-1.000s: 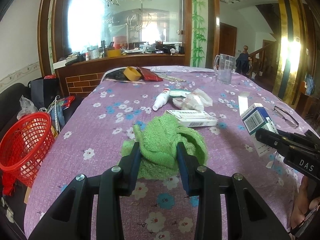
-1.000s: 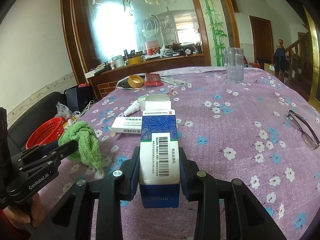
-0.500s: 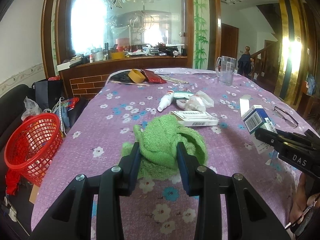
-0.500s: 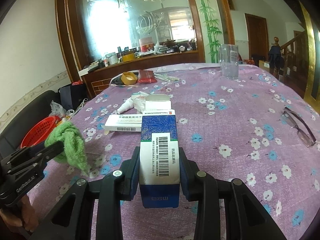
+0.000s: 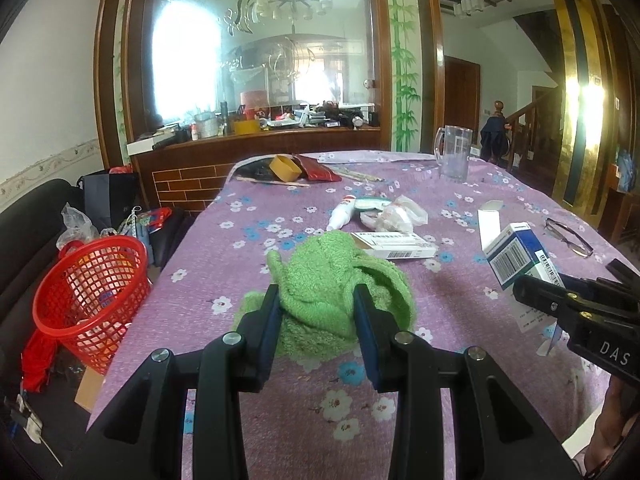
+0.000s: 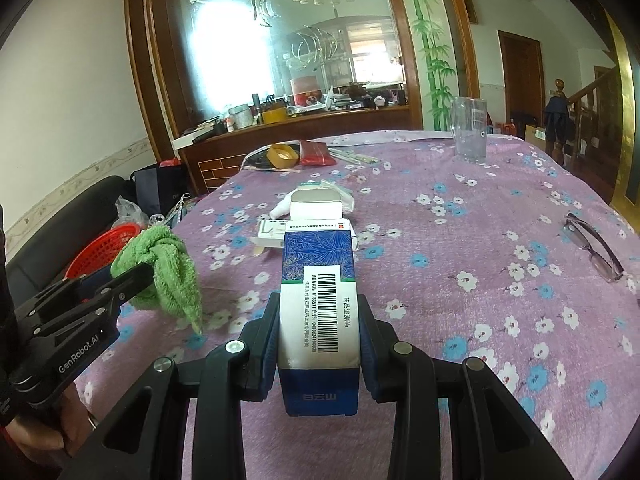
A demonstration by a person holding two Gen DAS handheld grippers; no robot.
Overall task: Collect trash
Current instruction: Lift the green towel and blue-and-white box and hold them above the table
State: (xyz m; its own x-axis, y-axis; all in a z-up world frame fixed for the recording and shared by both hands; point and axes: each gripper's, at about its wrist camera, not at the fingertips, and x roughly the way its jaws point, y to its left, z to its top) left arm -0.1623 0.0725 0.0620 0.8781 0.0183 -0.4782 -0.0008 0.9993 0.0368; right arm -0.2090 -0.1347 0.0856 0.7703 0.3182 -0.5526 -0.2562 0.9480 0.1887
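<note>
Left wrist: left gripper [image 5: 316,306] pinches one green cloth [image 5: 340,284]; right gripper [image 6: 319,322] clamps one blue box [image 6: 318,300]; one red basket [image 5: 90,288], seemingly floor-level.

- We see a green cloth [image 5: 340,300] of rough, looped terry.
- We see a medicine box [image 6: 318,300] of smooth printed cardboard.
- The tablecloth [image 6: 460,240] looks to us like matt woven fabric.
- The red basket [image 5: 92,284] is glossy plastic mesh.
- The mug [image 5: 454,158] is clear glass or plastic; we cannot tell which.
</note>
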